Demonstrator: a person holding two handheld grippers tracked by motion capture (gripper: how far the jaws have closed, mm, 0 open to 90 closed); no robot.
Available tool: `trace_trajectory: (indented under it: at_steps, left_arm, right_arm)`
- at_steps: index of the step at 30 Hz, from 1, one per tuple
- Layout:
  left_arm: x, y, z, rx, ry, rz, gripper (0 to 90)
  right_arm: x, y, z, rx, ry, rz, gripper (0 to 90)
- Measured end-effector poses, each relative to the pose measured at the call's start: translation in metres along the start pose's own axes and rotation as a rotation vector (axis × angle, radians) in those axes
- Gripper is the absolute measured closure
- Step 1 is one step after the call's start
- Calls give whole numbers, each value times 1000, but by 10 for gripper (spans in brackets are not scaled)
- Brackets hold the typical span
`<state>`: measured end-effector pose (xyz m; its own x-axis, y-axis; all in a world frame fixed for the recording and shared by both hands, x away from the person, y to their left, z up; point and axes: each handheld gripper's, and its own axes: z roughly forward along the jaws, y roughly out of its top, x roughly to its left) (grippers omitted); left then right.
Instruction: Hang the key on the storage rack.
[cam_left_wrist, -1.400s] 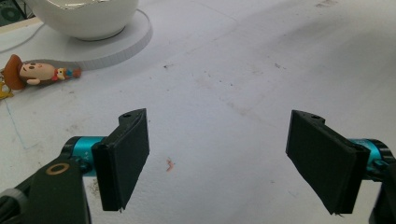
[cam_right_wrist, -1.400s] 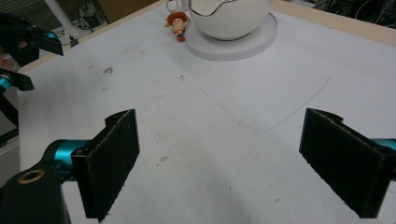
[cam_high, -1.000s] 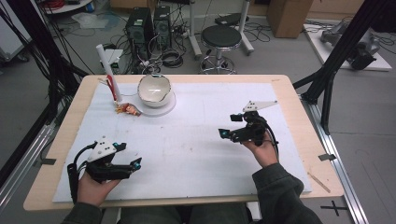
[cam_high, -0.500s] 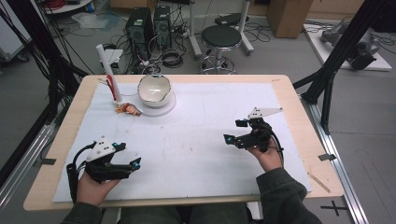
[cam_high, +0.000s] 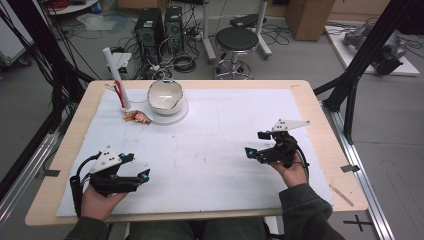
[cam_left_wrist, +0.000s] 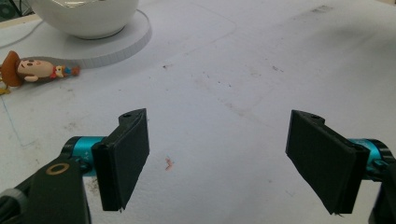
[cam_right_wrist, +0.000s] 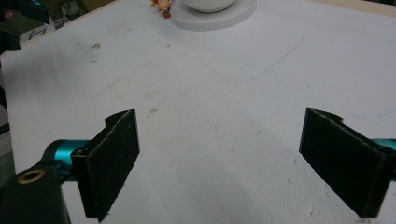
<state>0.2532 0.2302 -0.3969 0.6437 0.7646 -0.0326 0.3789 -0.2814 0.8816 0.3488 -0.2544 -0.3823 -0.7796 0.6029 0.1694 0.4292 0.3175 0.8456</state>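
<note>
A white bowl (cam_high: 164, 95) sits on a round white disc (cam_high: 172, 115) at the back left of the white mat (cam_high: 210, 145). A small toy figure (cam_high: 137, 117) lies just left of the disc, also seen as the toy figure (cam_left_wrist: 32, 69) beside the bowl (cam_left_wrist: 84, 16). My left gripper (cam_high: 142, 175) rests open near the front left, jaws wide apart over bare mat, as my left gripper (cam_left_wrist: 217, 158) shows. My right gripper (cam_high: 256, 144) is open at the right of the mat, nothing between its jaws, and my right gripper (cam_right_wrist: 219, 158) faces the disc (cam_right_wrist: 215, 18).
A white tube with red strands (cam_high: 116, 77) stands at the back left by the bowl. The wooden table edge (cam_high: 330, 130) frames the mat. A thin wooden stick (cam_high: 341, 195) lies at the front right corner. Stool and computer cases stand on the floor behind.
My right gripper has drawn back toward the person and slightly right over the mat. The left gripper has stayed put.
</note>
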Motion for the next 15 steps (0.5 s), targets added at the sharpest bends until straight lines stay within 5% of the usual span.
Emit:
trace_trajectory:
  at_steps: [15]
  left_arm:
    - [1, -2, -2, -1, -4, -3, 219]
  right_arm:
    - [-4, -24, -18, -17, -40, 23, 111]
